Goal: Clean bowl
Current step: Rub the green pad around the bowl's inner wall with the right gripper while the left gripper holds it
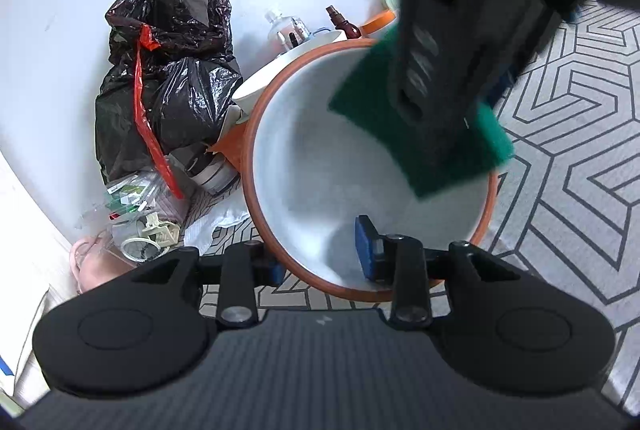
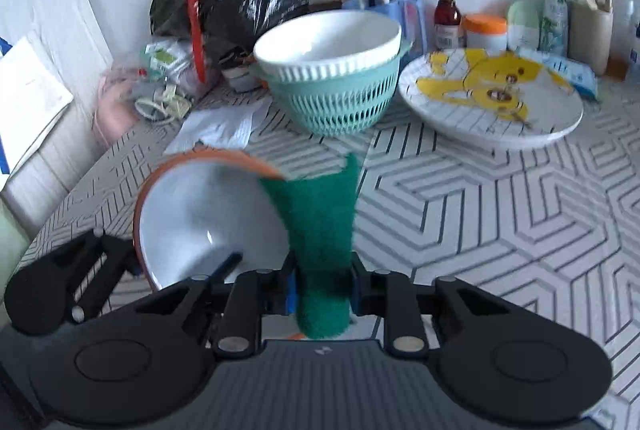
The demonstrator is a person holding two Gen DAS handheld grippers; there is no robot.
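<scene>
On the patterned tabletop (image 2: 500,214), the orange-rimmed bowl (image 1: 360,166) sits tilted, white inside facing up toward the cameras. Left gripper (image 1: 322,262) pinches the near rim: one blue pad inside the bowl, the other outside, jaws clamped on the wall. Right gripper (image 2: 322,290) has its jaws pressed on a green scouring pad (image 2: 320,226), folded, sticking forward; in the left wrist view the pad lies over the far right part of the rim and inner wall. Looks like mid-scrub. To do it well: hold the rim grip firm so the bowl doesn't spin or slip off the pad of the jaw, push the scourer flat against the wall, not just its edge, and sweep round the inside and down to the bottom, which seems untouched from here. Risk: the pad is floppy and may fold away under pressure. Behind: white bowl in a teal colander (image 2: 340,98), cartoon plate (image 2: 492,98), black bin bag (image 1: 168,70), bottles at the wall. Right view slightly blurred.
</scene>
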